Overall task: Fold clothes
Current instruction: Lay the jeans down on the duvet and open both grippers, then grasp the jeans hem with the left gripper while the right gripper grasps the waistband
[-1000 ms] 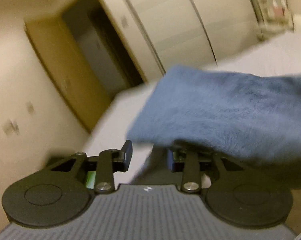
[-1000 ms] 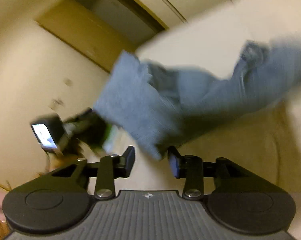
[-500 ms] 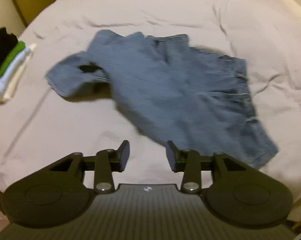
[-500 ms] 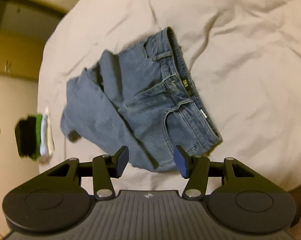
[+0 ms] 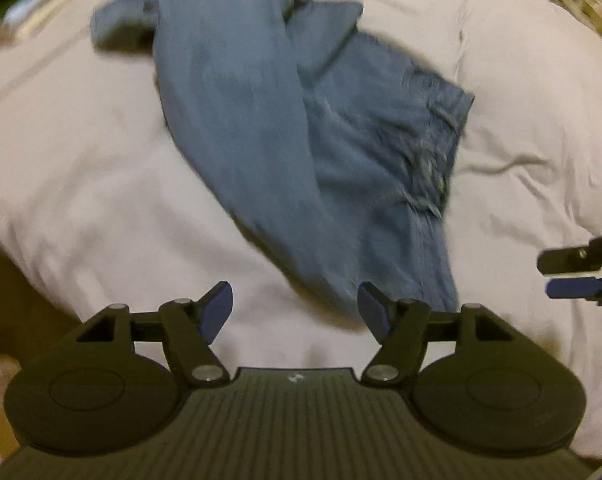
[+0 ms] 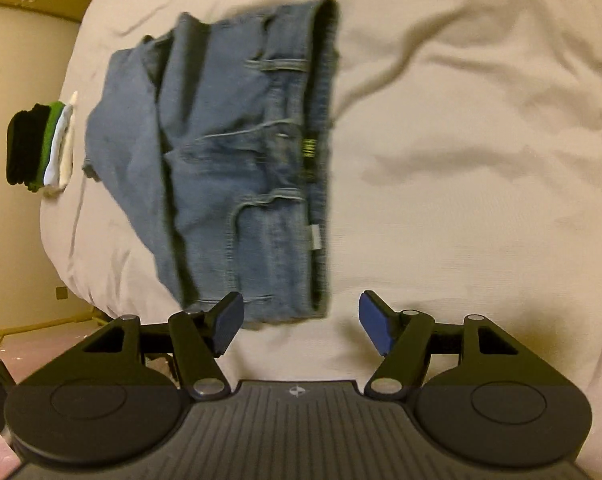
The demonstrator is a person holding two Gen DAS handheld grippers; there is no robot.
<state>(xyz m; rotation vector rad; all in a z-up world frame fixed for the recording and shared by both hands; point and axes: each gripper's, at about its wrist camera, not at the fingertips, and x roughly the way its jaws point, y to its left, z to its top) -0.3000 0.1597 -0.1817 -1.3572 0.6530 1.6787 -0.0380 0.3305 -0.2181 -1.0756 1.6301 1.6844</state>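
Blue jeans [image 5: 301, 140] lie crumpled on the pale bed sheet [image 5: 81, 200], legs partly folded over each other. In the right wrist view the jeans [image 6: 237, 152] show their waistband and pockets, waistband toward the right. My left gripper [image 5: 295, 312] hovers open just short of the near edge of the denim, nothing between its fingers. My right gripper [image 6: 301, 322] is open too, its left finger over the near hem of the jeans. The right gripper's fingertips [image 5: 573, 276] also show at the right edge of the left wrist view.
A stack of folded clothes [image 6: 41, 148], black, green and white, sits at the bed's far left edge. The wrinkled sheet [image 6: 481, 160] spreads wide to the right of the jeans. A wall and the floor [image 6: 29, 344] lie beyond the bed's left side.
The jeans went from held up in the air to lying on the bed. Both grippers let go, opened wider and drew in low toward the near edge.
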